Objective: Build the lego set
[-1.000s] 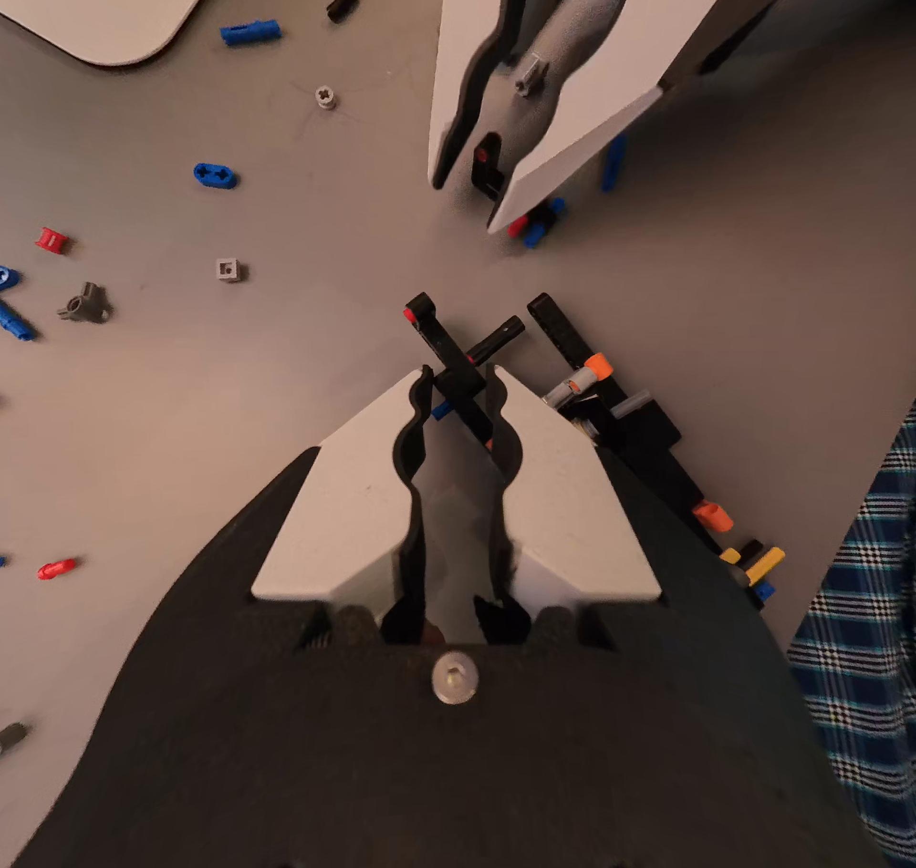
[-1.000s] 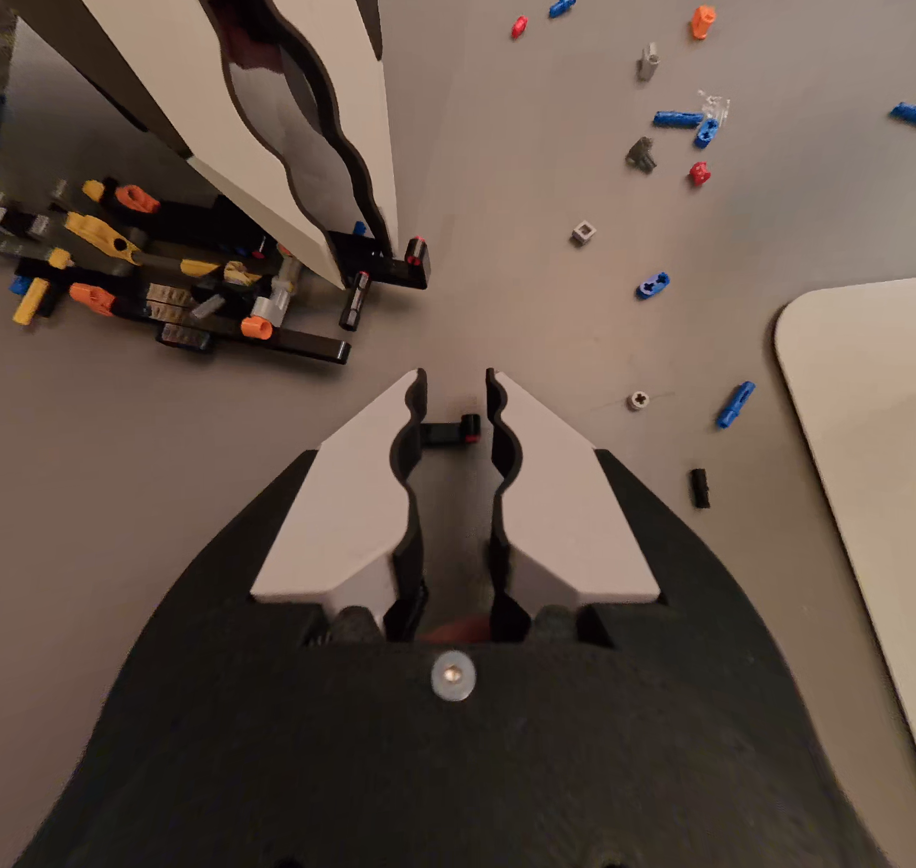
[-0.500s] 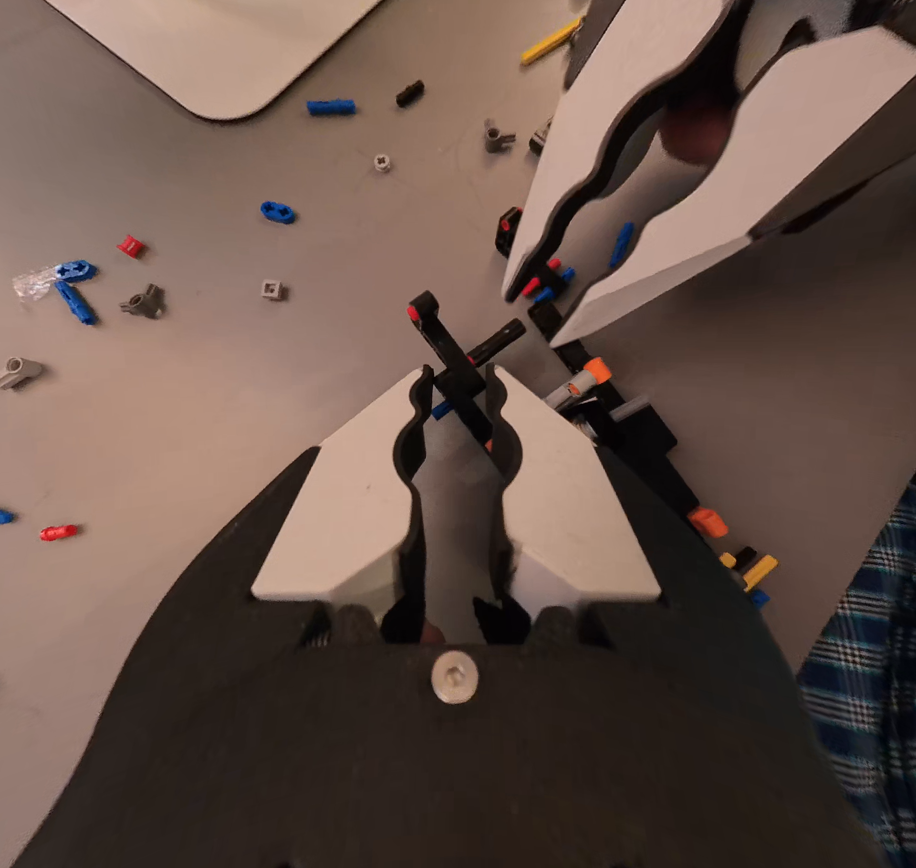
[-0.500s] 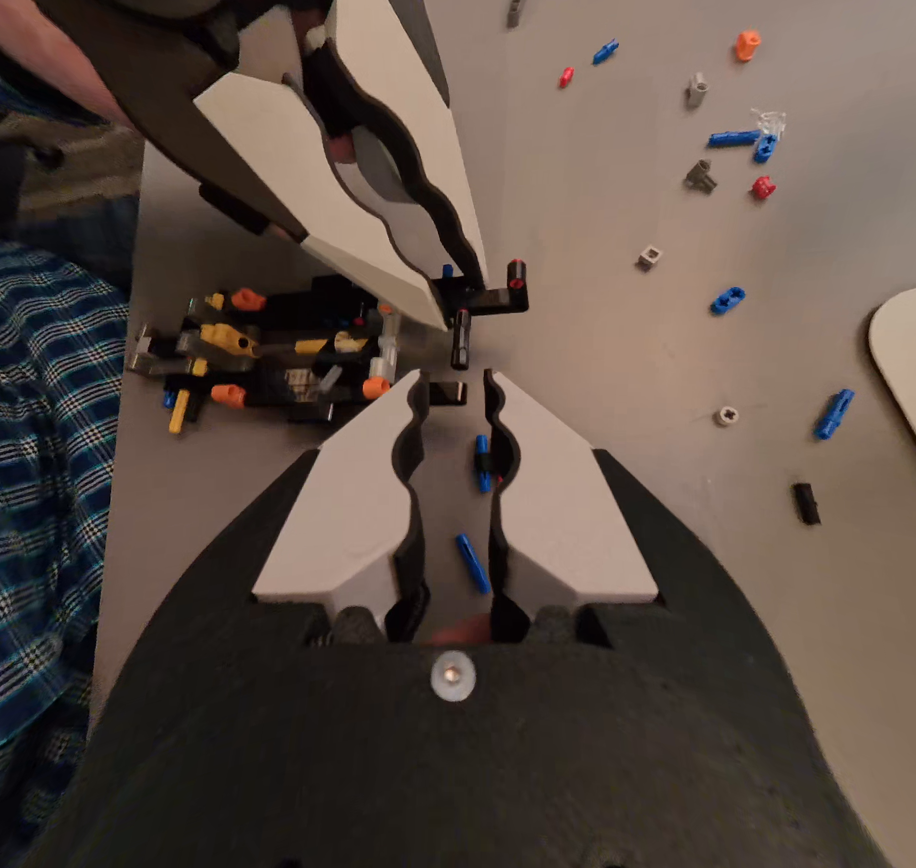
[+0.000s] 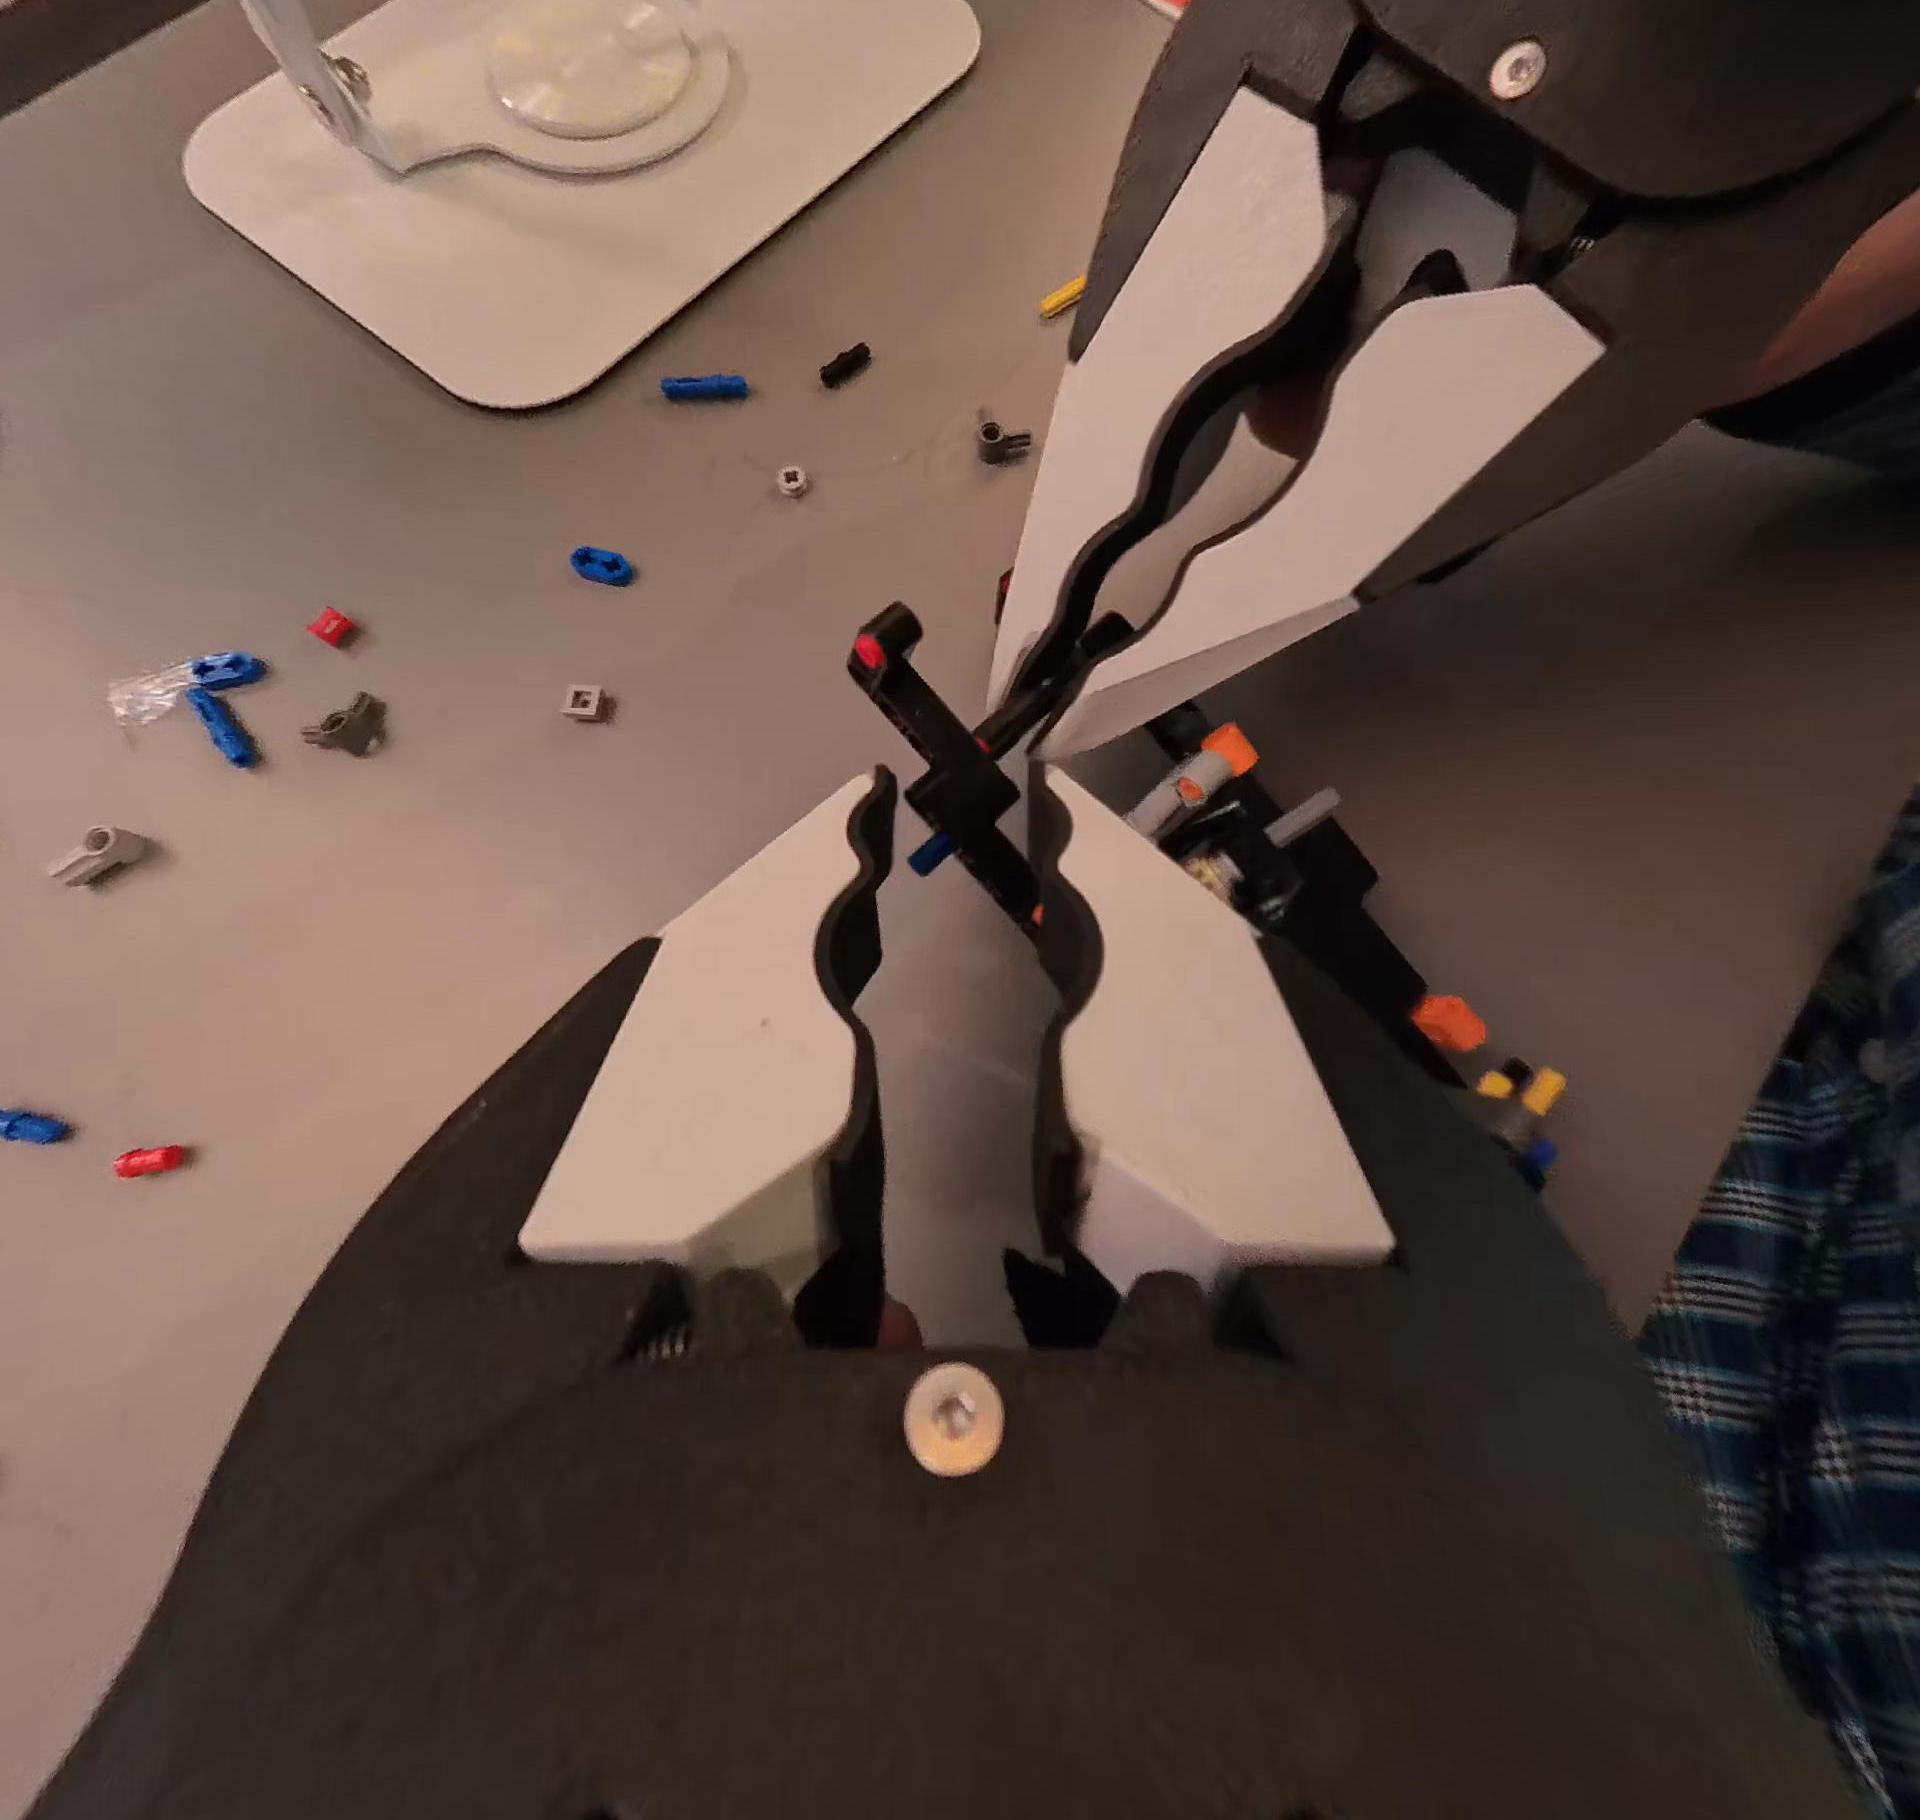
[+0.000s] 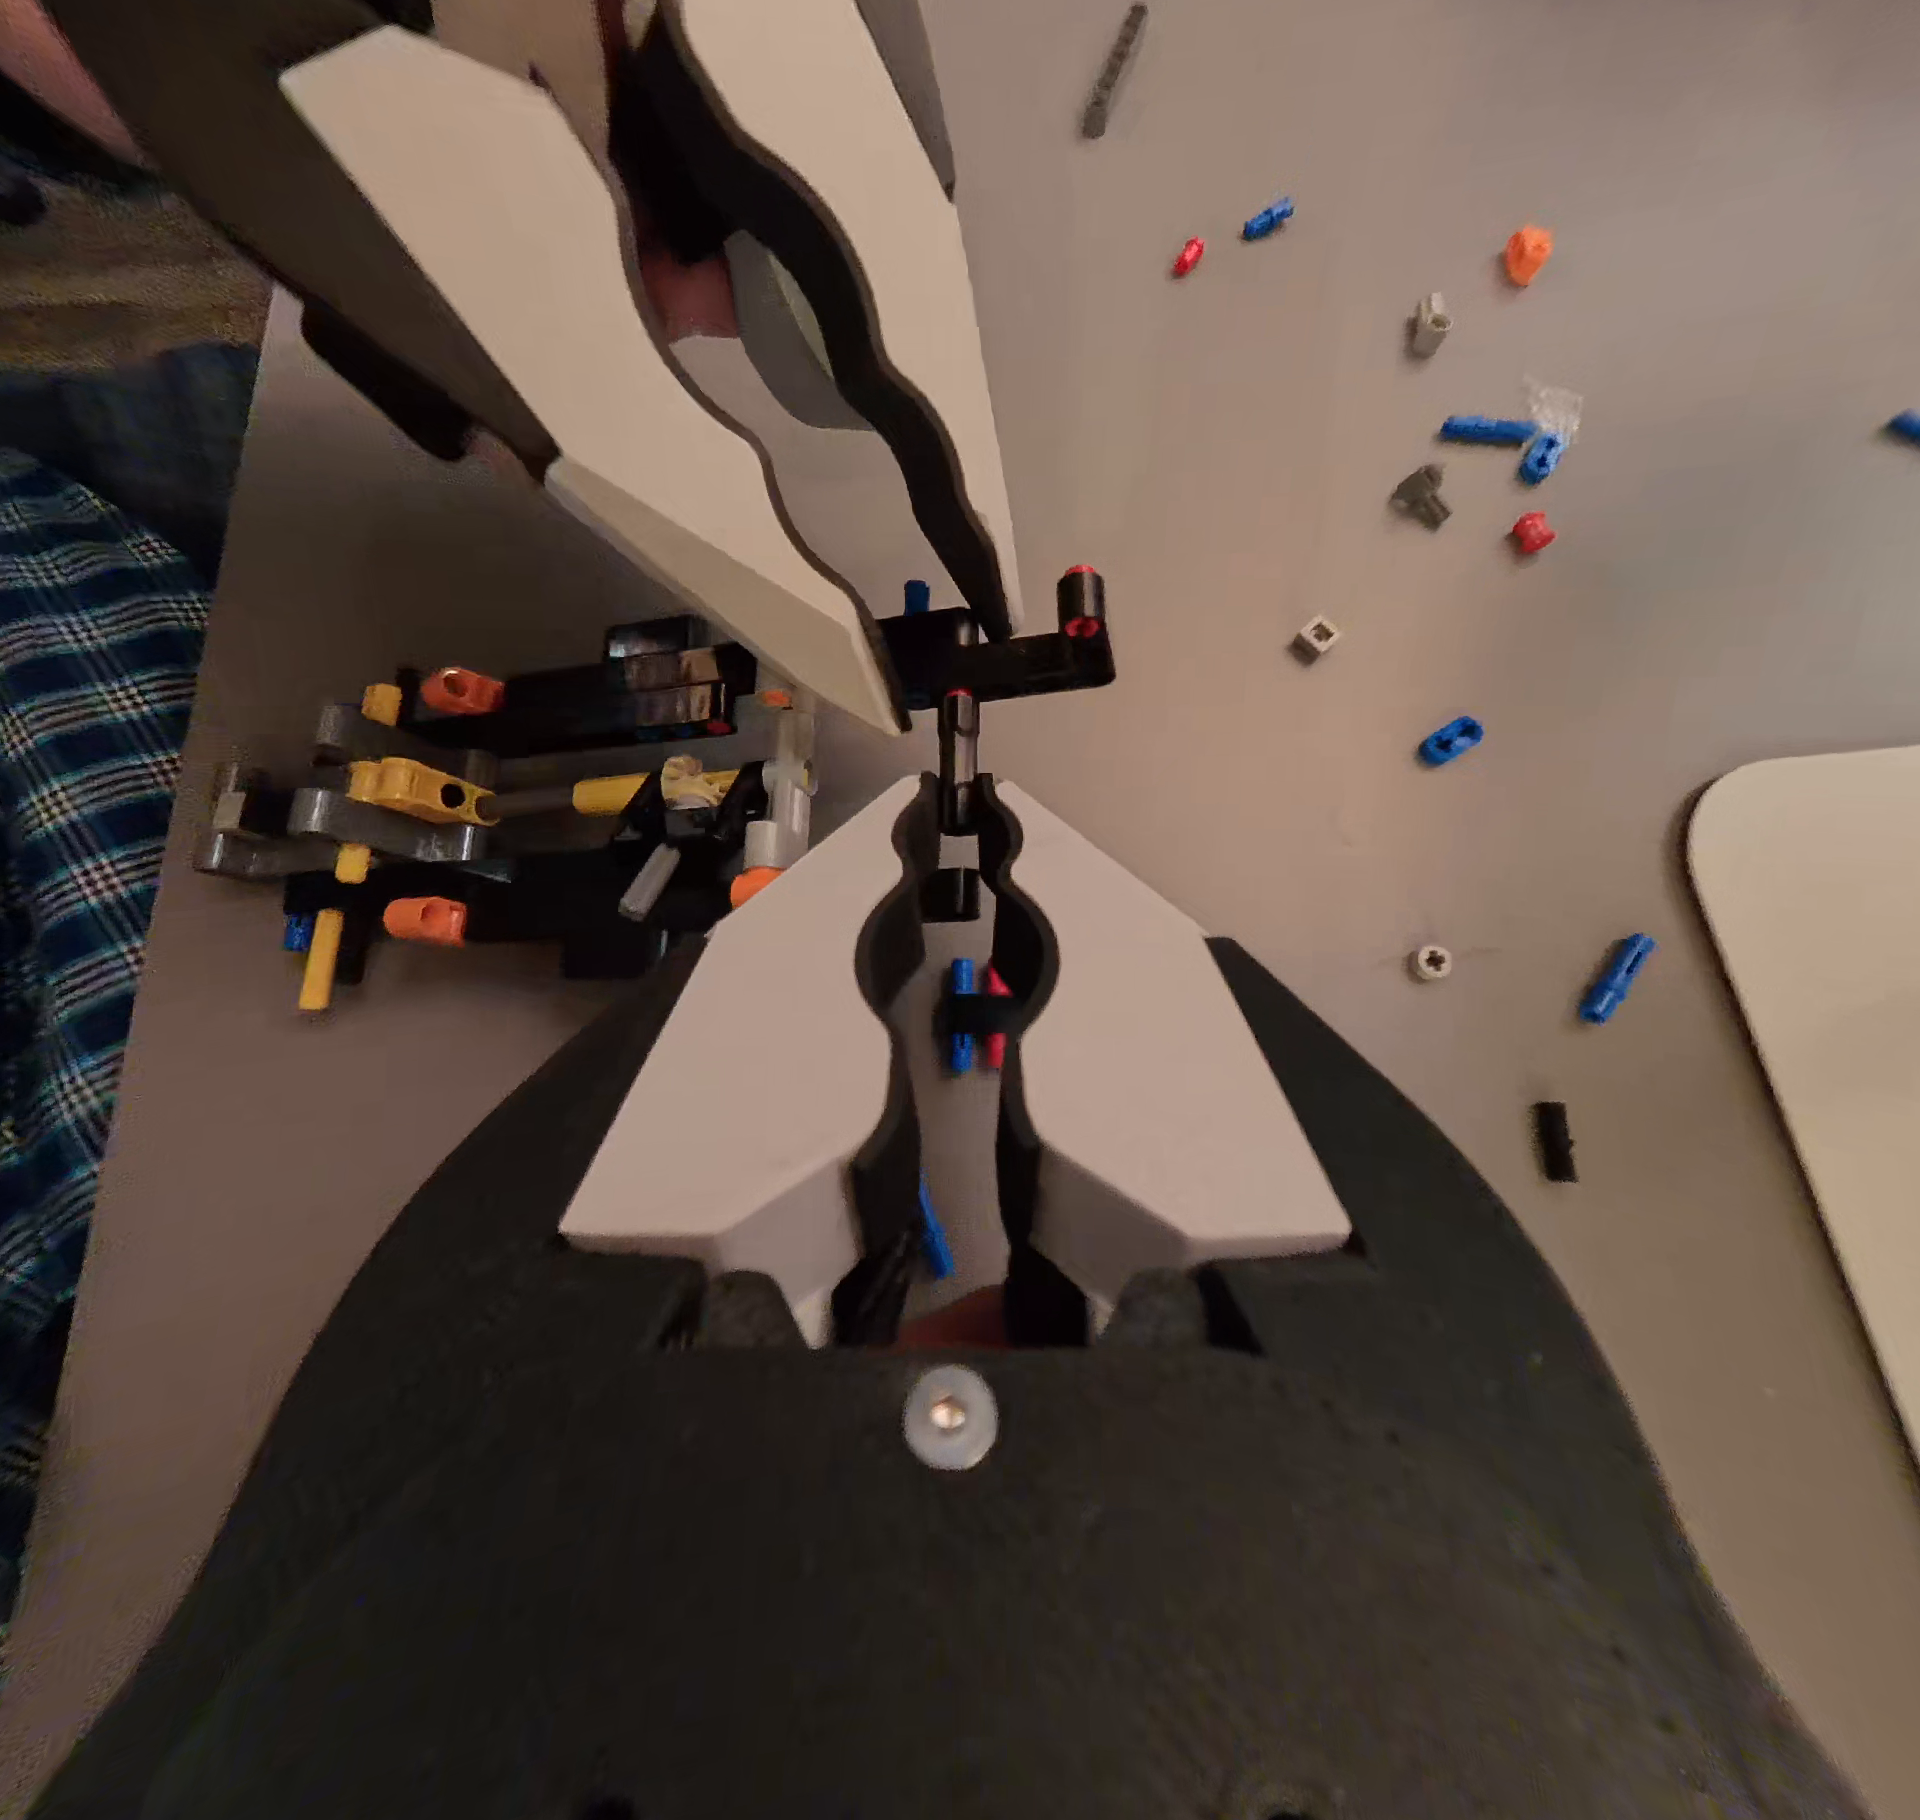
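My left gripper is shut on a black L-shaped beam with a red pin at its far end, held above the table. It also shows in the right wrist view, held by the left gripper. A black axle sticks out of the beam's side. My right gripper is shut on that axle. In the left wrist view the right gripper comes in from the upper right, tips touching the beam. The partly built black, grey, yellow and orange model lies on the table beside both grippers.
Loose blue, red and grey pieces lie scattered on the grey table. A small black piece with blue and red pins lies under the right gripper. A white pad sits at the back. A plaid-clothed person is at the table edge.
The right gripper has moved in from over the table and closed on the black axle in the beam. The left gripper keeps holding the beam, raised a little higher.
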The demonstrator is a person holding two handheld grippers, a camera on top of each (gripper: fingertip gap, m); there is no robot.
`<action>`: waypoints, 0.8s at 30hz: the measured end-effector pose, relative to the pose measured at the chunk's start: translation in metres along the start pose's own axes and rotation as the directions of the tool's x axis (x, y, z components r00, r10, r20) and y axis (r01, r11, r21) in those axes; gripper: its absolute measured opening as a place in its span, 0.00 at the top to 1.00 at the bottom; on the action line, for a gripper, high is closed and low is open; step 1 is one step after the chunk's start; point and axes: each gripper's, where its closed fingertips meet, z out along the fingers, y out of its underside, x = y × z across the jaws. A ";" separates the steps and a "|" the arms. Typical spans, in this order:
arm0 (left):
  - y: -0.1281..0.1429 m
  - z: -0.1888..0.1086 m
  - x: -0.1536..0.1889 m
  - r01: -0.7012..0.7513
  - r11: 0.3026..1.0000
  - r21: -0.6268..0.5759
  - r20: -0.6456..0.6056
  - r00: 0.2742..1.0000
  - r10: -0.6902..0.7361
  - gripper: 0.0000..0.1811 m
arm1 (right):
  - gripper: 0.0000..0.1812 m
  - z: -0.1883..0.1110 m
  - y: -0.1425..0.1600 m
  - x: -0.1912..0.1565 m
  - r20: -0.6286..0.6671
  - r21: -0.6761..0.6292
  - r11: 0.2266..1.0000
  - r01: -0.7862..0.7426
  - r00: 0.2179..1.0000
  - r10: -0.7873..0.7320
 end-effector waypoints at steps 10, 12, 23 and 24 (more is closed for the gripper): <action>-0.022 -0.017 0.016 0.254 0.963 0.094 -0.388 0.900 -0.200 0.92 | 0.98 -0.015 -0.020 -0.008 0.001 0.096 0.974 0.203 0.979 -0.204; -0.022 -0.018 0.017 0.280 0.956 0.082 -0.422 0.879 -0.221 0.93 | 0.98 -0.017 -0.021 -0.009 0.000 0.101 0.970 0.221 0.975 -0.223; -0.024 -0.020 0.016 0.394 0.912 0.113 -0.454 0.837 -0.305 0.95 | 0.98 -0.009 -0.022 -0.010 -0.024 0.089 0.967 0.239 0.971 -0.238; -0.023 -0.020 0.016 0.400 0.909 0.119 -0.455 0.835 -0.309 0.95 | 0.98 -0.008 -0.022 -0.010 -0.022 0.093 0.969 0.230 0.973 -0.229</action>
